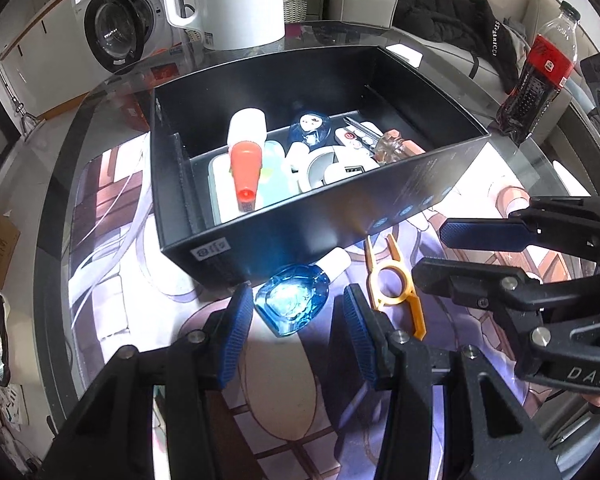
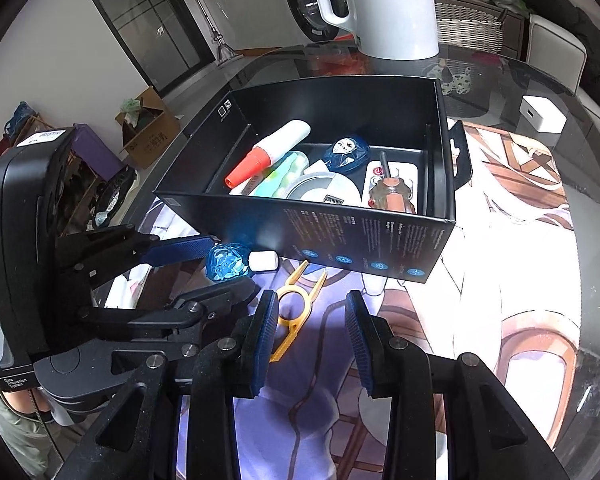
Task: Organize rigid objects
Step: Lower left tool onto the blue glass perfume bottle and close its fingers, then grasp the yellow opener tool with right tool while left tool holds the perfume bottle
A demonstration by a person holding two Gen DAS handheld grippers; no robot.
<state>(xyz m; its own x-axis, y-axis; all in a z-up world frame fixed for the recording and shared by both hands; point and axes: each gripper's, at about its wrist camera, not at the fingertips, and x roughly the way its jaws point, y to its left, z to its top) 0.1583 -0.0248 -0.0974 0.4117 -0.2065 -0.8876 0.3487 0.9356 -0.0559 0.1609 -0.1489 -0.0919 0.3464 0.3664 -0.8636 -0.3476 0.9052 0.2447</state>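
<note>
Your right gripper (image 2: 310, 334) hangs open over the yellow plastic tool (image 2: 291, 312). At ten o'clock, the left gripper (image 2: 216, 266) brackets the blue bottle (image 2: 229, 262), beside the black box (image 2: 340, 236).

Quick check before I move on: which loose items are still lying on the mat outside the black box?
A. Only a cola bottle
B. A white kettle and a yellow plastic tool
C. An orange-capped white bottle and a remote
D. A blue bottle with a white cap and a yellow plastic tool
D: the blue bottle and the yellow plastic tool lie on the mat in front of the black box, just ahead of the open left gripper and open right gripper.
</note>
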